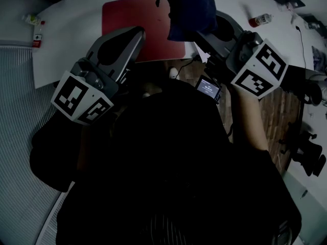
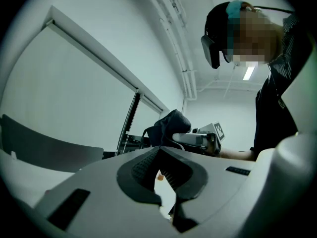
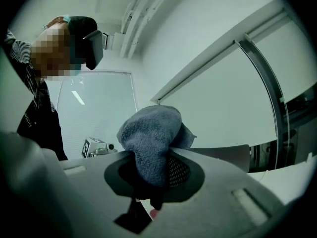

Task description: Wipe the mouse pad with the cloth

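Head view: with right gripper (image 1: 200, 34) jaws clamped on dark blue cloth (image 1: 190, 6), raised near right edge of red mouse pad (image 1: 130, 19) on white table (image 1: 66, 40), lower flat and sweep in even strokes; steady pad with left gripper (image 1: 136, 33), jaws closed and empty.

Both tools tilt upward, side by side. The left tool (image 1: 135, 34) has its jaws together with nothing between them. The right tool (image 1: 204, 39) clamps the cloth (image 1: 191, 9).
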`<state>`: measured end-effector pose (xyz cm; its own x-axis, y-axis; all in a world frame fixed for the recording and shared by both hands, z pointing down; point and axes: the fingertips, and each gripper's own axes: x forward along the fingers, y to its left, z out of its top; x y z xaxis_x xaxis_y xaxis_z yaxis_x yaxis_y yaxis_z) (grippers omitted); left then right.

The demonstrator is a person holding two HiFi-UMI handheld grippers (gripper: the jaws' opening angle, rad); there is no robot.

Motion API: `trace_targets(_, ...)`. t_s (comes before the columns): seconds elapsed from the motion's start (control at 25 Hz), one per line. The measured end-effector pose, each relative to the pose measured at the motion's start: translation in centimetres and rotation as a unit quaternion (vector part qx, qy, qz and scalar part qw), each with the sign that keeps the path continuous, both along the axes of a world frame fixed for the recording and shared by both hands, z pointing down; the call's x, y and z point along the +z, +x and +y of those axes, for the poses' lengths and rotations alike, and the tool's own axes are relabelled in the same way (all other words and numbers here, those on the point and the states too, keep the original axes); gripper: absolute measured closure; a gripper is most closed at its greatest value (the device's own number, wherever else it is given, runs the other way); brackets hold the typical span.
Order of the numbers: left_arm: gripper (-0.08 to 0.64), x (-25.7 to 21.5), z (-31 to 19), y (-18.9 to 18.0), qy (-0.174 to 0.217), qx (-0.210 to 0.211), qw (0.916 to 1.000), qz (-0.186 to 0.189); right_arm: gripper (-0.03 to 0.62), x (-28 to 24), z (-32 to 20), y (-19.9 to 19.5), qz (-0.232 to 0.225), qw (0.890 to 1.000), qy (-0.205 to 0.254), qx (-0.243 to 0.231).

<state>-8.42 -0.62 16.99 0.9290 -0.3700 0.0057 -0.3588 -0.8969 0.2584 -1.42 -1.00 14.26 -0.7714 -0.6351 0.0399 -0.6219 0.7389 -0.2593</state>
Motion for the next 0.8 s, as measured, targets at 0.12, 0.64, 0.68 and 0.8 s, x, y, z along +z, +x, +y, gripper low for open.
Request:
trace_targets(0.12, 0.552, -0.1, -1.4, 2.7, -0.006, -0.006, 1.0, 0.002, 0.525, 0.3, -2.0, 2.9, -0.008, 1.0, -0.003, -0.01)
trace_targets(0.64, 0.552, 0.9, -6.7, 9.5, -0.055, -0.067, 0.994, -0.066, 0.525, 1.2, -9.0, 11.5, -0.061, 0.995, -0.032, -0.068)
trace_targets(0.68, 0.552, 1.2, -6.8, 9.8, -0.058, -0.068, 0.9935, -0.07, 0.525, 1.6, -9.2, 11.9, -0.063, 0.995, -0.035, -0.07)
trace_targets(0.8, 0.552, 2.1, -7.1, 10.4, -0.064, -0.069, 0.9925, -0.078, 0.525, 3.1, -9.5, 12.8, -0.064, 0.994, -0.046, -0.074)
